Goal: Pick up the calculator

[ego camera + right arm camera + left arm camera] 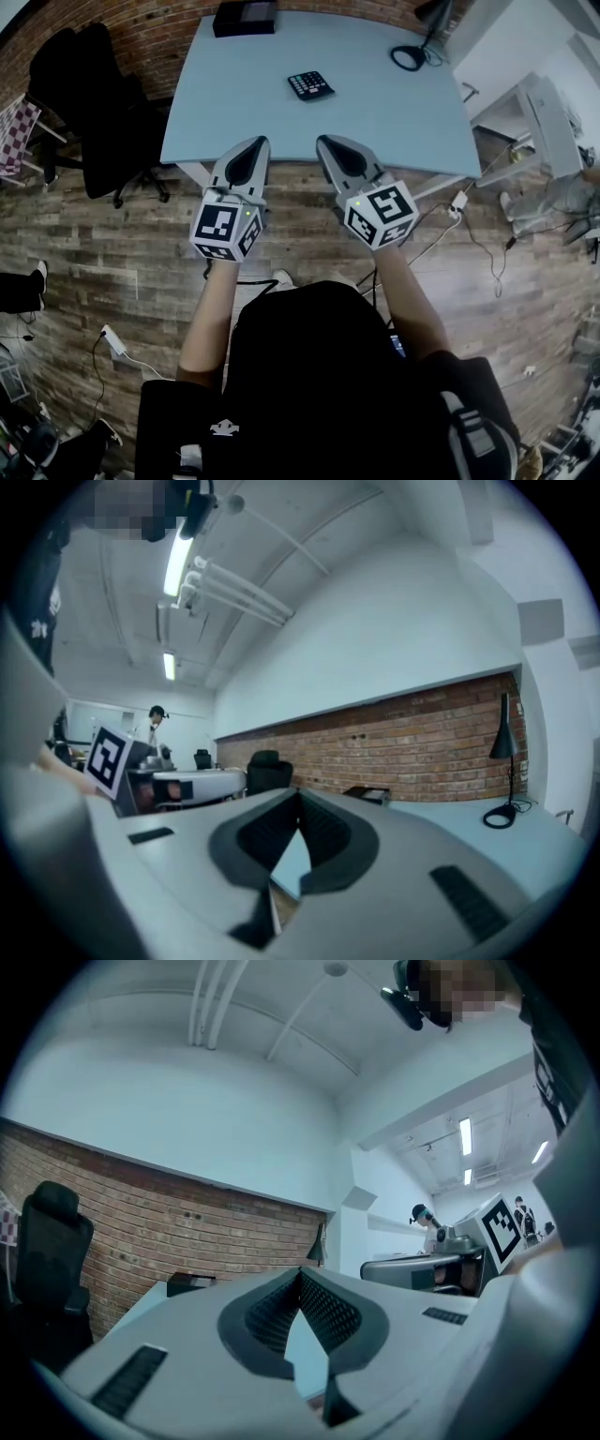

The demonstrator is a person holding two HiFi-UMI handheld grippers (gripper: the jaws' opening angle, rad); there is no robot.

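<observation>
The left hand-held gripper (257, 142) hangs at the near edge of the counter (225, 103), jaws pressed together, empty. The calculator (310, 85) lies ahead of both tips, touching neither. The right hand-held gripper (324, 141) is likewise closed on nothing.

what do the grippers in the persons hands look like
Both the left gripper and right gripper are light grey, tapering to a point, with dark ribbed pads inside the fingers. Each carries a white cube with black square markers. The person's top is black.
</observation>
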